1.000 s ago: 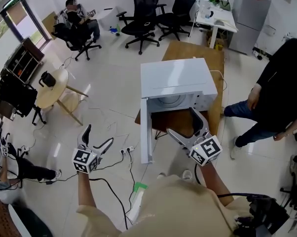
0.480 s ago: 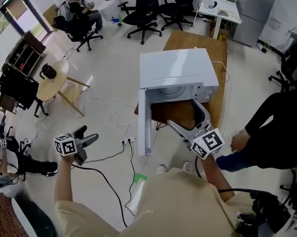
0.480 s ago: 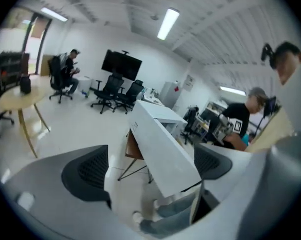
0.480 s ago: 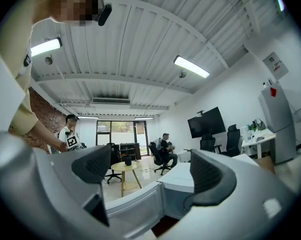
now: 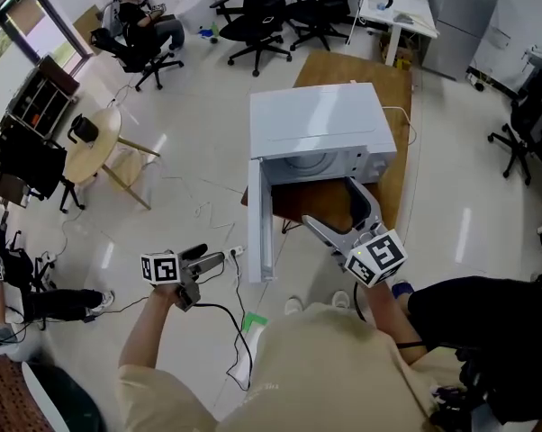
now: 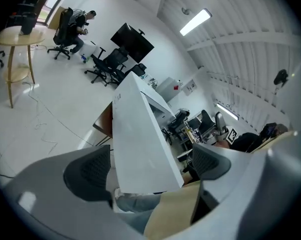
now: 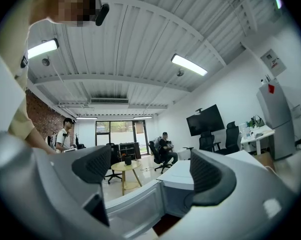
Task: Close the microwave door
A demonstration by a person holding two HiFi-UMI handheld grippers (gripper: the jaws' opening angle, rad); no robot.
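Observation:
The white microwave point(image 5: 316, 124) stands on a wooden table point(image 5: 390, 174). Its door point(image 5: 260, 219) hangs wide open, swung out toward me on its left hinge. My left gripper point(image 5: 212, 257) is low at the left, pointing at the door's outer face point(image 6: 140, 139) and a little short of it. Its jaws point(image 6: 150, 169) are wide and closing, with nothing between the pads. My right gripper point(image 5: 334, 203) is open in front of the oven's mouth, on the door's inner side. In the right gripper view the gripper point(image 7: 150, 171) holds nothing, and the door's inner window point(image 7: 133, 211) shows beyond it.
Cables and a power strip point(image 5: 233, 252) lie on the floor left of the door. A round wooden table point(image 5: 95, 151) stands at the left, office chairs point(image 5: 262, 16) and a seated person point(image 5: 140, 16) at the back. A person in dark clothes point(image 5: 487, 322) is close at my right.
My left gripper has sunk, rolled over and swung right toward the open door. The right gripper has hardly moved. The person in dark clothes has shifted down the right side.

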